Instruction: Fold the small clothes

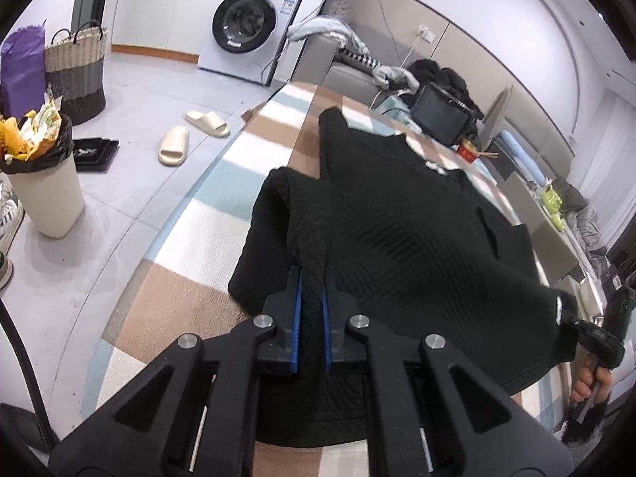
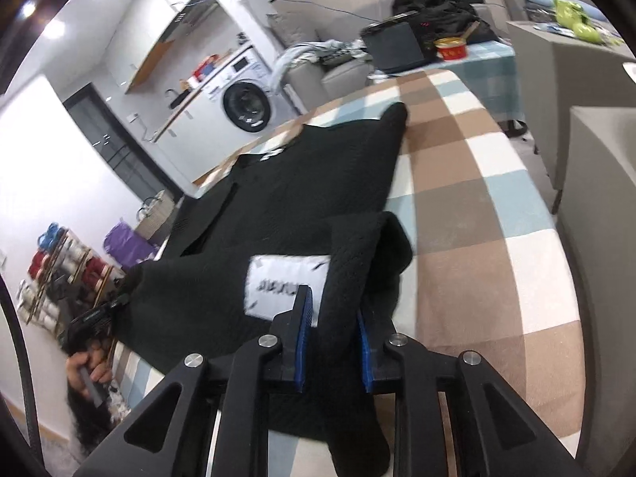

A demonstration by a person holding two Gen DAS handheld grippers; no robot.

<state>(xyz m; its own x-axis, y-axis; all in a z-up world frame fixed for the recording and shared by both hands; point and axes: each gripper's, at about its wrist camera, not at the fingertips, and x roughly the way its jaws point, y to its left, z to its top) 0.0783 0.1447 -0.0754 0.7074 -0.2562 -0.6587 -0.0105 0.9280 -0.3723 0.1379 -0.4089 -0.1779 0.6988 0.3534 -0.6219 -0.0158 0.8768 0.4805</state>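
Note:
A black textured garment lies spread on the checked cloth of the table. My left gripper is shut on a raised fold at the garment's near left edge. My right gripper is shut on a bunched fold at the garment's near right edge, next to a white label patch. Each gripper shows in the other's view: the right one at the far right, the left one at the far left, each with a hand on it.
A washing machine, slippers, a full bin and a woven basket are on the floor to the left. A tablet and red cup stand past the table's far end. Grey furniture stands right of the table.

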